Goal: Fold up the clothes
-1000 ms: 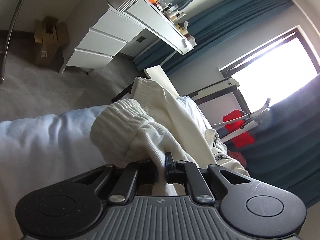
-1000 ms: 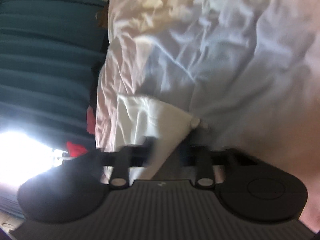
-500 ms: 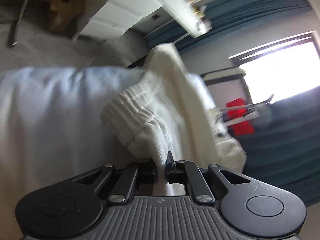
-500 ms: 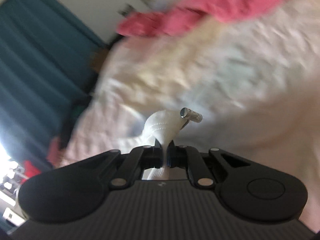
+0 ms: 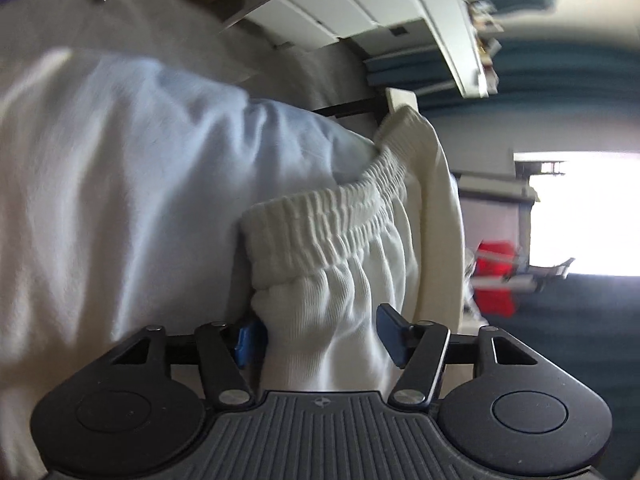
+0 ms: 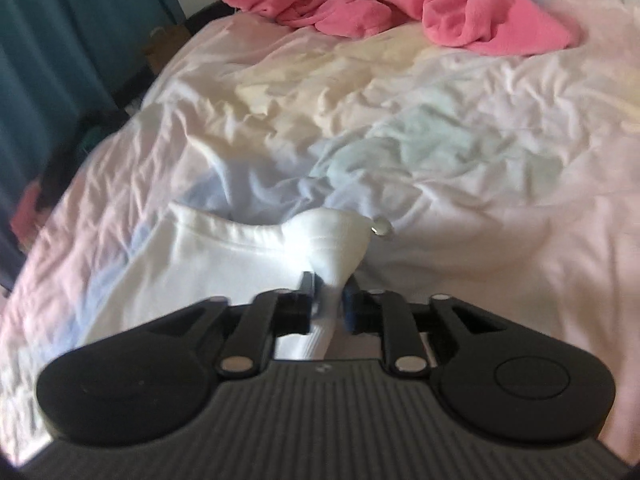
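Left gripper spread, white garment between fingers. Right gripper pinching garment corner above bed sheet.

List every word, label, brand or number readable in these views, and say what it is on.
None can be read.
Small emblem on the left gripper body: a logo mark, no letters.
Same emblem on the right gripper body: blurred.
Items on the desk: too blurred.
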Demonstrator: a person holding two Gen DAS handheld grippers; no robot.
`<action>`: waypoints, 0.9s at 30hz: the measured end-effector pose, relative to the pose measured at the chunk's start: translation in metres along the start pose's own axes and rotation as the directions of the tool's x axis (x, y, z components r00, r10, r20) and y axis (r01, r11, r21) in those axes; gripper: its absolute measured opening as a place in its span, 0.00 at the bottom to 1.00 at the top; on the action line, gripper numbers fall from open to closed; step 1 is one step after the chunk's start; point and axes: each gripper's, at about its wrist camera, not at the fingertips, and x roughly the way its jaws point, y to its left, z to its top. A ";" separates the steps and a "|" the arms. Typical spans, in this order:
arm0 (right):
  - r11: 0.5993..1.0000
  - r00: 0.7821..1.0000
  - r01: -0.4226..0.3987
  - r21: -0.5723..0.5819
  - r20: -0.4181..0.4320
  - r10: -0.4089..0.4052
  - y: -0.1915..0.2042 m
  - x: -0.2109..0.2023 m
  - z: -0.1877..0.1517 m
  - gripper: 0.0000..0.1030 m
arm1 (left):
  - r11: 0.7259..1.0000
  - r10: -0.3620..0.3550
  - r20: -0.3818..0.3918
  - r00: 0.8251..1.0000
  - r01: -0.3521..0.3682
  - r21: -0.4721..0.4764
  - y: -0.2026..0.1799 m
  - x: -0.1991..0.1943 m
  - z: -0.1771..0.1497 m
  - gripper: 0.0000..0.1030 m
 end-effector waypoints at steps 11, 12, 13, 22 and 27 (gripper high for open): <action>0.994 0.997 -0.023 -0.111 0.076 0.032 0.031 -0.029 -0.007 0.71 | 0.982 0.060 0.147 0.987 -0.085 0.168 -0.022 -0.003 -0.014 0.31; 0.993 0.995 -0.018 -0.116 0.093 0.029 0.032 -0.032 -0.007 0.71 | 0.971 0.070 0.182 0.981 -0.108 0.213 -0.028 -0.007 -0.019 0.30; 0.993 0.993 -0.013 -0.121 0.111 0.027 0.033 -0.036 -0.006 0.71 | 0.962 0.088 0.192 0.977 -0.133 0.240 -0.033 -0.006 -0.022 0.30; 0.966 0.973 -0.123 -0.227 0.162 0.162 0.059 -0.064 -0.013 0.71 | 0.829 0.235 0.273 0.933 -0.339 0.446 -0.076 0.003 -0.054 0.45; 0.906 0.922 -0.298 -0.302 0.155 0.355 0.087 -0.101 -0.031 0.71 | 0.750 0.227 0.354 0.907 -0.395 0.531 -0.098 -0.008 -0.083 0.82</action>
